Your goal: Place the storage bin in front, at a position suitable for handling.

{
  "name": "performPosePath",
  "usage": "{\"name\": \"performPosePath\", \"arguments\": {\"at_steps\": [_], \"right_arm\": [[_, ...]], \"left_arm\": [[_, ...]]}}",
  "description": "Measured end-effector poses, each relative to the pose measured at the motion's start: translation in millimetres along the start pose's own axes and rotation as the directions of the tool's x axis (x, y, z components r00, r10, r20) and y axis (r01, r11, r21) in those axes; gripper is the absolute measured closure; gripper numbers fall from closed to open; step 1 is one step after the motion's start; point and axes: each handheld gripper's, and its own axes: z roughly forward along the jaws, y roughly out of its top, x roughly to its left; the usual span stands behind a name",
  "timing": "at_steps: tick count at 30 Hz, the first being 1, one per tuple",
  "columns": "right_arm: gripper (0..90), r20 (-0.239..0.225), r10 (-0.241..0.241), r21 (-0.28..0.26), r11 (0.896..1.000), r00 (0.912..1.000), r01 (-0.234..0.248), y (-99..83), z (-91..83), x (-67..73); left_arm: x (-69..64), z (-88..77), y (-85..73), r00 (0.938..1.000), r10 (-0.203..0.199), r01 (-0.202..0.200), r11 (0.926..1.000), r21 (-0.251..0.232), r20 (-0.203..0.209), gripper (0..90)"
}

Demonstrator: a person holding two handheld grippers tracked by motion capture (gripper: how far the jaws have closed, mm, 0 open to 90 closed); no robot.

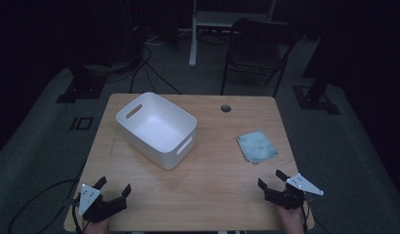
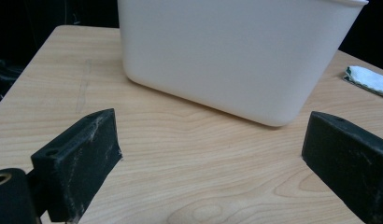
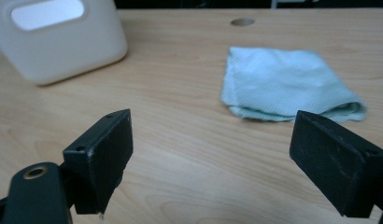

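With both tongs, left (image 1: 113, 188) and right (image 1: 270, 179), spread wide and empty at the desk's (image 1: 212, 195) near edge, the right should approach the folded cloth (image 1: 256, 146) near the right edge low, pinching its nearest fold.

This looks like a dim lab or recording studio rather than a home. A small pale wooden table with a round cable hole (image 1: 226, 108) sits at the centre of the frame on grey carpet (image 1: 37, 141), ringed by darkness, with black cables (image 1: 144, 73) trailing across the floor at upper left. A black folding metal chair (image 1: 259, 48) and a white metal stand leg (image 1: 193, 34) stand at upper centre, and dark rig bases on black floor plates (image 1: 76, 90) flank the table at left and right.
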Motion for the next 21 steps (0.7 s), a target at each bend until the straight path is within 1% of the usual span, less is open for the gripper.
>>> {"name": "performPosePath", "arguments": {"at_steps": [1,3,6,8,11,14,17,21], "right_arm": [[13.2,0.0,0.0,0.0,1.0,1.0,0.0,0.0,0.0,0.0],[13.2,0.001,0.026,-0.012,1.0,0.9997,-0.026,-1.0,-1.0,-3.3],[13.1,0.007,0.038,-0.023,0.999,0.9993,-0.038,-1.6,-0.2,-4.8],[13.1,0.006,0.036,-0.022,0.999,0.9993,-0.036,-1.0,2.0,-4.0],[13.2,0.009,0.03,-0.015,0.999,0.9995,-0.03,-0.6,6.4,-2.6],[13.2,0.004,0.032,-0.013,0.999,0.9995,-0.032,0.3,8.5,-0.2],[13.2,0.002,0.041,-0.028,0.999,0.9991,-0.041,3.6,9.1,2.8],[13.2,-0.001,0.025,-0.032,0.999,0.9997,-0.025,10.6,13.4,6.5]], "left_arm": [[-0.6,0.9,0.0,1.0,0.001,-0.001,1.0,0.0,-0.002,4.2],[-0.9,2.6,0.0,1.0,0.001,-0.001,1.0,0.008,0.0,4.2],[-1.1,2.8,-0.2,1.0,0.004,-0.004,1.0,0.009,0.001,4.2],[-0.8,0.9,-0.6,1.0,0.004,-0.004,1.0,0.008,0.0,4.2],[0.1,-0.5,-0.5,1.0,-0.009,0.009,1.0,0.004,0.003,4.2],[-1.0,-0.5,-0.4,1.0,-0.006,0.006,1.0,0.004,0.002,4.2],[-2.9,0.6,-0.3,0.9999,-0.001,0.001,1.0,0.008,0.01,4.2],[-3.2,2.7,-0.9,0.9999,-0.007,0.007,0.9999,0.014,0.008,4.2]]}}
